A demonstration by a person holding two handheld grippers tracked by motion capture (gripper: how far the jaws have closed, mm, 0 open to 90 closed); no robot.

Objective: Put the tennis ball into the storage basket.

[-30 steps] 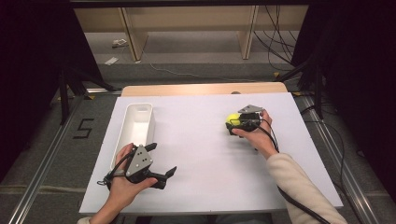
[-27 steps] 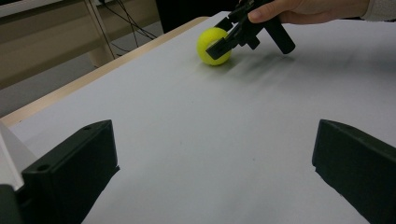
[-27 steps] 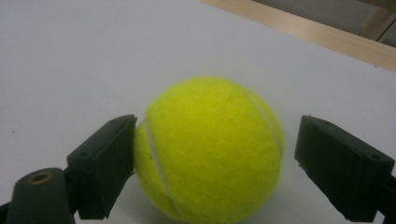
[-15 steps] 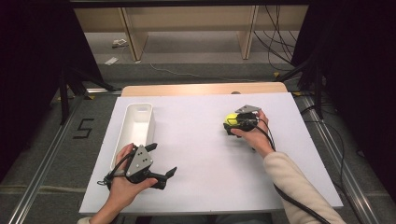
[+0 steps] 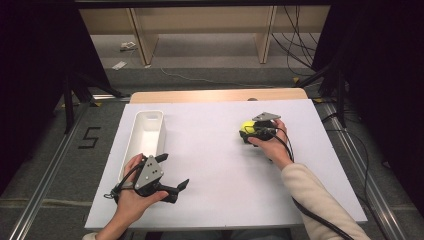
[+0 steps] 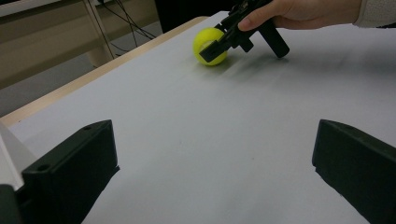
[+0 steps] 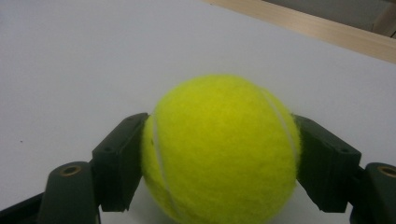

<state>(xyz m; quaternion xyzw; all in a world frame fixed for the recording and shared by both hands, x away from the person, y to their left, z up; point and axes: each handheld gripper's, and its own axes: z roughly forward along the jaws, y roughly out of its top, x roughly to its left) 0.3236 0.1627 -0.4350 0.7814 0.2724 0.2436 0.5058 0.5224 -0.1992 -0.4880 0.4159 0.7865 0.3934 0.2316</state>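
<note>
On the right half of the worktop (image 5: 215, 165), the right hand-held gripper (image 5: 248, 132) has its jaws closed against both sides of the yellow tennis ball (image 5: 247, 127); right gripper view confirms it: ball (image 7: 223, 149) sits squarely between the two black jaws, each jaw face pressed to the felt, white seam curving down the ball's left side; ball looks to be resting on or just over the white surface, can't tell which; left gripper view shows the same ball (image 6: 209, 45) at the far side with the right hand-held gripper (image 6: 215, 46) clamped on it and the person's fingers wrapped round the body. Versus the earlier frames: ball and right hand have barely shifted, maybe a hair toward the far edge; grip unchanged. Left hand-held gripper (image 5: 174, 190) stays at the near-left of the worktop, jaws spread wide with nothing between them; its own view shows both jaws well apart over bare white surface; same pose as before, no visible drift. White tray (image 5: 131, 145) lies lengthwise along the left edge, just beyond the left hand (image 5: 132, 200); no change in its position; ball is well apart from it, across the worktop.
</note>
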